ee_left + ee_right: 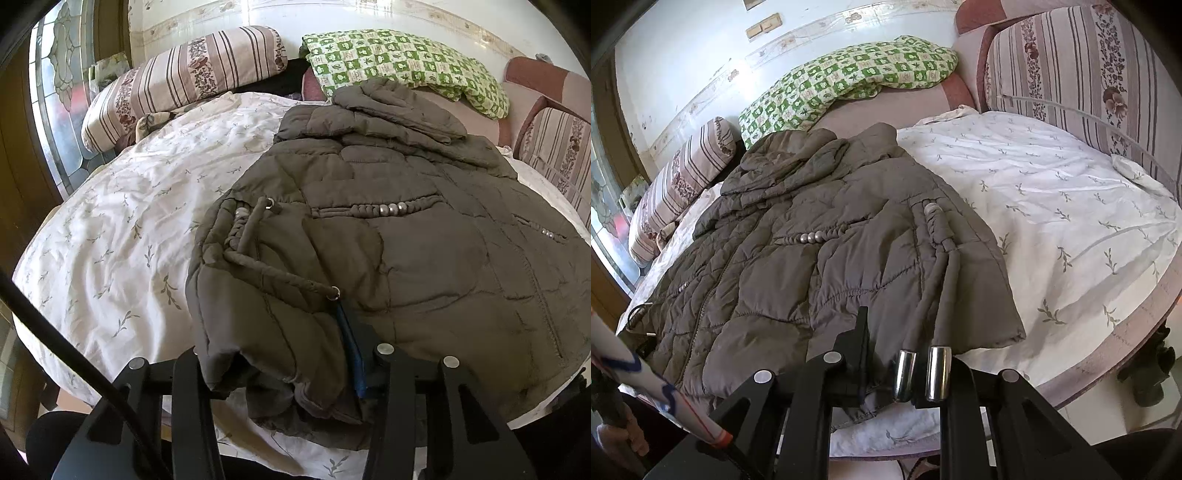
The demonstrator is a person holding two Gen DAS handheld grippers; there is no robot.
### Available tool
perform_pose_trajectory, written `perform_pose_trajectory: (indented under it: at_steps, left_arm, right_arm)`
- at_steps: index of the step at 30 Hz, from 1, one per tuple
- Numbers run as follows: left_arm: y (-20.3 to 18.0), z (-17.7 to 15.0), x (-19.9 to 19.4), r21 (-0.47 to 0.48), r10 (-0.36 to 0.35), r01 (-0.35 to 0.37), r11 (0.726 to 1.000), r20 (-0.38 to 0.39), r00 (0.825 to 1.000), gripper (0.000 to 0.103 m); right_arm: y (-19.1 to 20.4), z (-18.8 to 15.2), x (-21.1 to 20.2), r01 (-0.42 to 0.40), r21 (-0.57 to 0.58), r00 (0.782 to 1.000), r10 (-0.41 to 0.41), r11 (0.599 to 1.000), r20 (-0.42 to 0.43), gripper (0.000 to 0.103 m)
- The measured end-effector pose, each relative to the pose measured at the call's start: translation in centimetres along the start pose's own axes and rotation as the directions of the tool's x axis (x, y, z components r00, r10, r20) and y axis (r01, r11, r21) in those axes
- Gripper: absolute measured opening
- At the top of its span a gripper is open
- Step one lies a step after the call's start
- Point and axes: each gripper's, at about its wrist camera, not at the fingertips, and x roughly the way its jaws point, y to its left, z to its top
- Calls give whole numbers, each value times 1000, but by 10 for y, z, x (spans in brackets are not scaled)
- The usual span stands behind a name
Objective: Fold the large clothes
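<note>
Lying spread on the bed's white leaf-print sheet (122,229), the grey-brown quilted jacket (406,240) has its hem toward the cameras. Its near left hem corner sits bunched between the left claw (284,373) fingers, gripped. The right claw (905,365) stands nearly closed, pinching the opposite hem corner beside two metal-tipped drawcords (921,373). Striped bolsters (184,77) and a green checked pillow (402,62) lie beyond.
</note>
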Motion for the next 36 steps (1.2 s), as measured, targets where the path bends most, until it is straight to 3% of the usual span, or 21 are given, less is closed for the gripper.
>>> perform_pose_trajectory:
  at_steps: [20,36]
  left_arm:
    - [-10,-1,-14,54,54,-55,997,26,998,38]
    - [-13,3,-26,47,60,-62,997,41,997,32]
  right_arm:
    - [6,2,-20,6,-40,998,-3,999,58,13]
    - [3,5,-29,-29,-22,998,30,999,61,12]
